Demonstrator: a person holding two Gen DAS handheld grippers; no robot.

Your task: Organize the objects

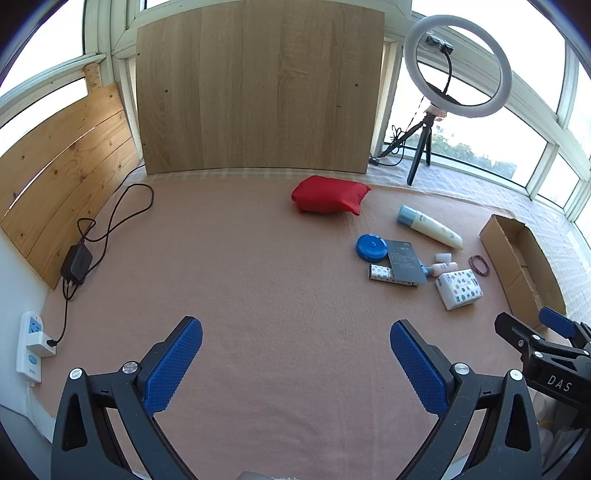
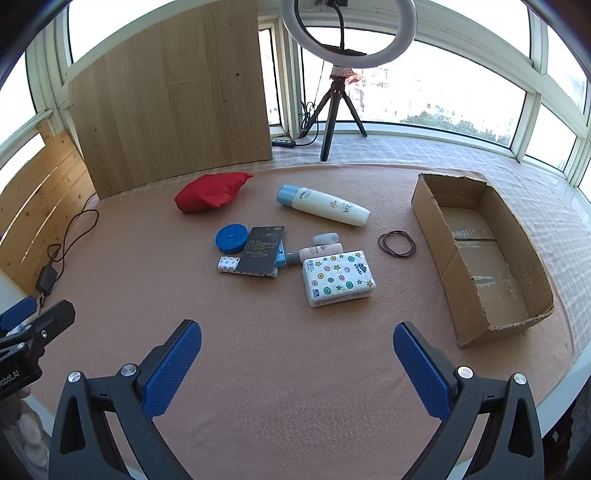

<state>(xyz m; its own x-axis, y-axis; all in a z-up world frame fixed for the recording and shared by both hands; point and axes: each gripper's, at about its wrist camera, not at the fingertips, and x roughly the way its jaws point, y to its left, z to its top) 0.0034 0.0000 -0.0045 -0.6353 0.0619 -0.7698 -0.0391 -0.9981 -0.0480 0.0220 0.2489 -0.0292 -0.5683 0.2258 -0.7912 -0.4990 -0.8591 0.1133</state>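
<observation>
Pink mat (image 2: 258,350): sunscreen bottle (image 2: 325,205) reads "AQUA"; tissue pack (image 2: 338,278) "Vinda".

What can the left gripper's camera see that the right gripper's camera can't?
Only the left wrist view shows the white power strip on the wall. Only the right wrist view shows the bare floor inside the cardboard box. Both show the red pouch, the lotion bottle, the tissue pack, the blue round case and the ring light.

Red pouch (image 2: 210,192), blue round case (image 2: 231,238), star-patterned tissue pack (image 2: 338,278), brown box (image 2: 480,254).
</observation>
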